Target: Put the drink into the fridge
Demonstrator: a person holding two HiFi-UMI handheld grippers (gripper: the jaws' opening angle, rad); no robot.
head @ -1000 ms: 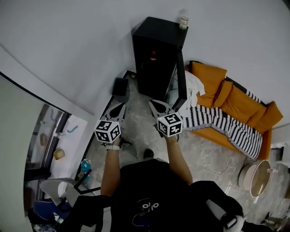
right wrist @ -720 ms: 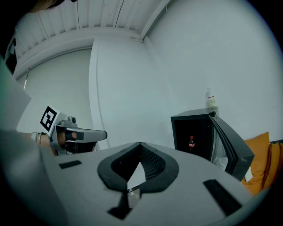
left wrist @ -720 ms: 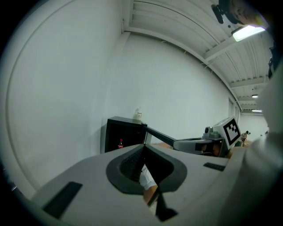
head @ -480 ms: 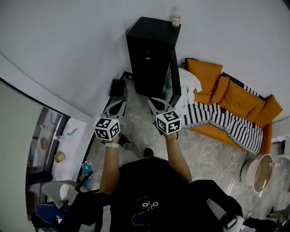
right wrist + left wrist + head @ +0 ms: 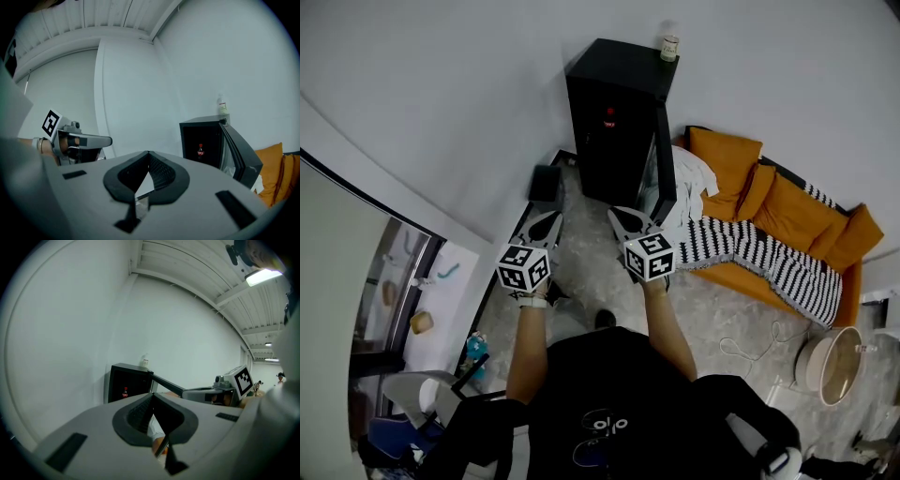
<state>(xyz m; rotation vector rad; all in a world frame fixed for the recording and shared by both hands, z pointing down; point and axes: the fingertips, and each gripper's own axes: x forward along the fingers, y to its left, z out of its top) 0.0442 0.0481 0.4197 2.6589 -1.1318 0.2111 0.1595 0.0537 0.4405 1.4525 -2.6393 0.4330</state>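
Left gripper (image 5: 546, 223) and right gripper (image 5: 624, 219) fingers closed, empty; drink (image 5: 200, 151) inside fridge (image 5: 623, 64), well beyond them.

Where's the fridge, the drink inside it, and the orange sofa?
fridge (image 5: 623, 64): head view, on its black top.
drink (image 5: 200, 151): right gripper view, on the middle of the bottle.
sofa (image 5: 797, 208): head view, on an orange back cushion.

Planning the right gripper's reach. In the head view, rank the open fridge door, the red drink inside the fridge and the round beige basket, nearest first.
1. Fridge door, open, just ahead-right.
2. Red drink, inside, farther ahead.
3. Round beige basket, on the floor, far right.
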